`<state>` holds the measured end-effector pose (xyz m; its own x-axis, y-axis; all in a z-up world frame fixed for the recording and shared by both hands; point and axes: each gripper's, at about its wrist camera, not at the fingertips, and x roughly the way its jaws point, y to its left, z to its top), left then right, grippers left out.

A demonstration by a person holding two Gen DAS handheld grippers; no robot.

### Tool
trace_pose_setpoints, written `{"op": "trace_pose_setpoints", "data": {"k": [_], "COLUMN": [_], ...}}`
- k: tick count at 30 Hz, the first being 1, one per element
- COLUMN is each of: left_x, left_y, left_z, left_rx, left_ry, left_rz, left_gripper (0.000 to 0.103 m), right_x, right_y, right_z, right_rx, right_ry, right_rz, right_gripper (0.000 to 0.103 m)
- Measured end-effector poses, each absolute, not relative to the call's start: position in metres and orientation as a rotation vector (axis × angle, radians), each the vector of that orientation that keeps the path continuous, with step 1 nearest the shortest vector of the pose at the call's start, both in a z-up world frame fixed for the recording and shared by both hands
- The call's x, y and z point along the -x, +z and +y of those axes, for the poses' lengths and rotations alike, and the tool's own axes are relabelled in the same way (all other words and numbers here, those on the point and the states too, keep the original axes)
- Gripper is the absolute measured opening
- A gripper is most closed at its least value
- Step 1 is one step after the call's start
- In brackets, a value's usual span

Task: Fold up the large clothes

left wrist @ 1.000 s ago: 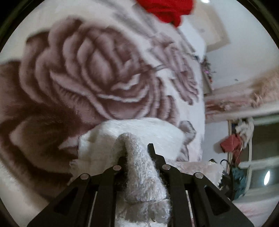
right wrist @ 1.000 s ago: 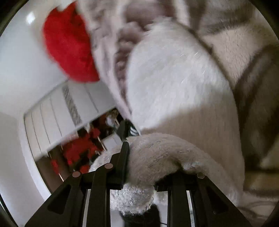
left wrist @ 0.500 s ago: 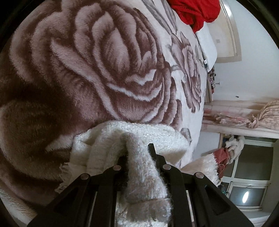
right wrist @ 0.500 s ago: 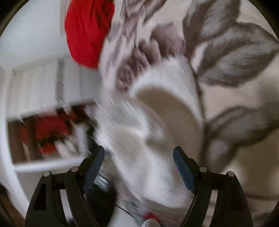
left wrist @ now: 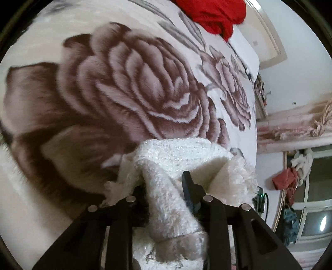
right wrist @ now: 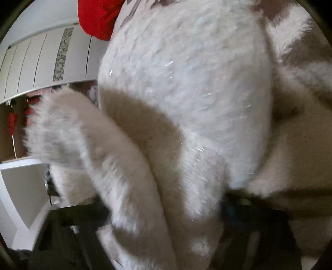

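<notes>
A fuzzy white garment with shiny threads lies bunched on the rose-print blanket. My left gripper is shut on a fold of it, which hangs back over the fingers. In the right wrist view the same white garment fills most of the frame, with a loose flap lower left. It covers my right gripper; only dark blurred parts of it show at the bottom, so its jaw state is hidden.
A red garment lies at the far end of the blanket and shows in the right wrist view too. A white wardrobe stands on the left. A window and hanging clothes are on the right.
The right gripper let go of the garment, stood open half a second ago, and is now pushed in close under it. The left gripper keeps its hold and has shifted slightly.
</notes>
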<state>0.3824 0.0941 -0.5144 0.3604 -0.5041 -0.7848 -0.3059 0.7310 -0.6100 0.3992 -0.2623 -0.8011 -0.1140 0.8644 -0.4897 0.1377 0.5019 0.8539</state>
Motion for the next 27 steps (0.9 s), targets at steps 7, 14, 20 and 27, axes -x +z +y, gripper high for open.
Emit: {"op": "trace_pose_setpoints", "data": {"k": [7, 14, 20, 27], "left_x": [-0.366, -0.338, -0.269, -0.218], "left_y": [-0.473, -0.398, -0.421, -0.501], "left_z": [0.088, 0.094, 0.074, 0.019], "left_rx": [0.660, 0.517, 0.390, 0.309], "left_ry": [-0.107, -0.029, 0.095, 0.139], "left_rz": [1.106, 0.900, 1.024, 1.241], "left_gripper": [0.103, 0.103, 0.103, 0.103], "right_x": [-0.350, -0.257, -0.120, -0.125], "right_y": [-0.784, -0.778, -0.772, -0.773], "right_z": [-0.294, -0.342, -0.332, -0.361], "right_rx": [-1.225, -1.692, -1.865, -1.571], "right_ry": [0.574, 0.378, 0.091, 0.136], "right_rz": [1.507, 1.320, 1.328, 1.648], "right_gripper": [0.052, 0.047, 0.051, 0.062]}}
